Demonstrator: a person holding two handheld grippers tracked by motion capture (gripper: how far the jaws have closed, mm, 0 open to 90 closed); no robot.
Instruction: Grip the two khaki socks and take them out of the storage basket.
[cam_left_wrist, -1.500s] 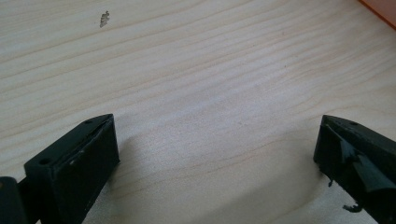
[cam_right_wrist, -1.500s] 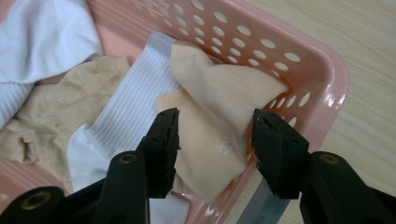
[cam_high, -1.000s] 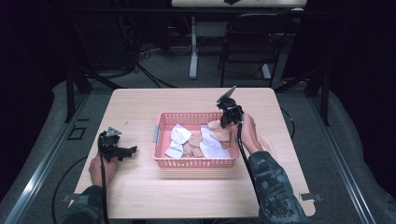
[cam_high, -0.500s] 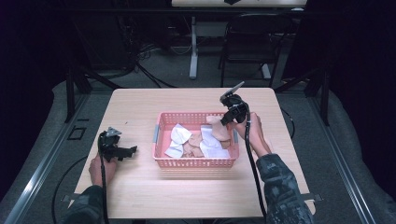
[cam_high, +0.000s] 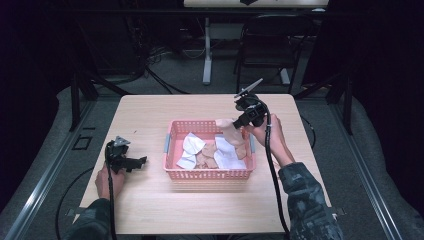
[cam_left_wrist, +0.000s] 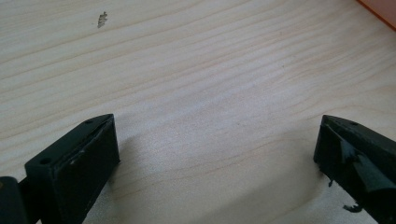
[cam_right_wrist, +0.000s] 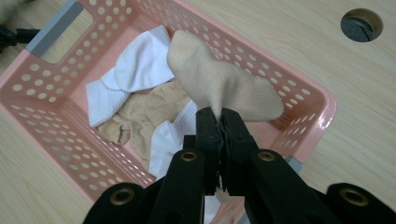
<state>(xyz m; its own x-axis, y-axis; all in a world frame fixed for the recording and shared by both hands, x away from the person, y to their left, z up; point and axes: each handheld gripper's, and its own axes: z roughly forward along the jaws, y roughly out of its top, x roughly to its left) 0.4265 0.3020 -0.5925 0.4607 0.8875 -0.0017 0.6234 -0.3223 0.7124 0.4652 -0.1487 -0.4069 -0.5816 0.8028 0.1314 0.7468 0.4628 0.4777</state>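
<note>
Nearest me, my left gripper (cam_high: 131, 163) rests by the table's (cam_high: 150, 210) left edge, jaws spread wide with nothing between them; it has not shifted since a second ago. Past it, in the middle of the table, sits the pink basket (cam_high: 207, 174) with its heap of white socks (cam_high: 192, 144) and tan ones.

The change is on the right: my right gripper (cam_high: 235, 125) is now higher than it was a second ago, and the beige sock (cam_high: 231, 134) clenched in its jaws has come up with it — it now hangs over the basket's far right corner, its lower end just above the pile. I judge the pick is made and the sock is nearly free of the basket; carrying it clear to the table looks like the next step.

The right gripper view settles the grip: the jaws pinch a fold of the beige sock (cam_right_wrist: 223, 86) tight, and the sock drapes forward over the basket (cam_right_wrist: 299, 84) — the high view is too small to tell that. It also picks out a round cable hole (cam_right_wrist: 361, 24) in the table beyond the basket. The left gripper view gives bare wood grain between the open jaws, plus a sliver of the basket's corner (cam_left_wrist: 380, 8) at top right.
</note>
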